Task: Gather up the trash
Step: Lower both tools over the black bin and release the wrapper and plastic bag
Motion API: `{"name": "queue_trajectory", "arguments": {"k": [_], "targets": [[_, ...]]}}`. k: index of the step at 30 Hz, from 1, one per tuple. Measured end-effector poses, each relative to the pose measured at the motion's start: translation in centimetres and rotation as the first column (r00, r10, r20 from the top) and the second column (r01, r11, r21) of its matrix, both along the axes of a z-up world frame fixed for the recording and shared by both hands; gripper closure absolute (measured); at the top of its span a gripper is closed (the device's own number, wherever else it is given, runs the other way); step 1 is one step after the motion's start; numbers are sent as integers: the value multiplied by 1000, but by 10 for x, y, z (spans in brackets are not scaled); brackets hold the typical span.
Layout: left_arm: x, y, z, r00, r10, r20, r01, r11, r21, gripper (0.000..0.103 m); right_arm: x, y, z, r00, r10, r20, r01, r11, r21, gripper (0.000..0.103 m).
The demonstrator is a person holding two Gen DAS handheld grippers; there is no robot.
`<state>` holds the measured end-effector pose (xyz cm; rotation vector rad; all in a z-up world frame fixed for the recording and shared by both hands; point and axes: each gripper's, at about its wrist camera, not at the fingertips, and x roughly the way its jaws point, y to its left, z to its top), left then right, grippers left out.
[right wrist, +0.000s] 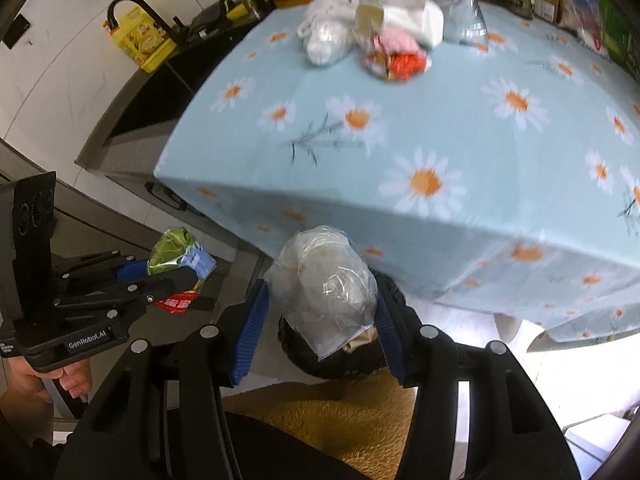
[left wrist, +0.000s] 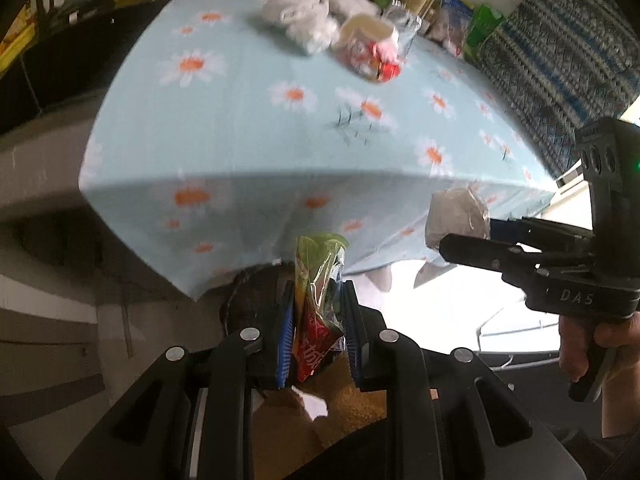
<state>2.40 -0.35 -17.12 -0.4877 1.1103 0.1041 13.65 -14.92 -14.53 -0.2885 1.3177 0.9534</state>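
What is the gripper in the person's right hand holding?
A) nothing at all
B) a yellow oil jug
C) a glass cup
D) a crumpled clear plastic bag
D: in the right wrist view, the right hand-held gripper has its blue pads pressed on either side of a crumpled clear plastic bag, held in front of the daisy tablecloth.

A crumpled red-and-green plastic snack wrapper (left wrist: 318, 312) stands upright, pinched between the left tongs' (left wrist: 318, 332) pads; a clear crinkled plastic bag (right wrist: 326, 284) bulges between the right tongs' (right wrist: 320, 320) pads.
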Motion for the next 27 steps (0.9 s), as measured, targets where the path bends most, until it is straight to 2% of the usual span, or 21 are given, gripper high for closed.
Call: {"name": "queue_trajectory", "arguments": {"k": [7, 13, 15, 16, 17, 27], "targets": [[-8, -7, -28, 998, -15, -63, 12, 999, -40, 82, -11, -4, -25, 998, -29, -57, 27, 999, -34, 50], [-7, -9, -40, 995, -28, -94, 23, 998, -61, 81, -13, 0, -28, 997, -39, -70, 37, 999, -37, 50], [-4, -10, -40, 993, -35, -109, 31, 999, -37, 72, -13, 2, -26, 997, -39, -68, 38, 999, -27, 48], [-3, -12, -39, 994, -34, -105, 32, 999, -16, 55, -13, 3, -24, 997, -42, -65, 41, 999, -20, 45], [-3, -12, -38, 994, -30, -103, 29, 1000, -9, 45, -11, 2, -23, 997, -49, -62, 48, 999, -17, 40], [-5, -1, -34, 995, 5, -103, -5, 1000, 1, 45, -4, -10, -20, 993, -99, -67, 99, 995, 1, 39]]}}
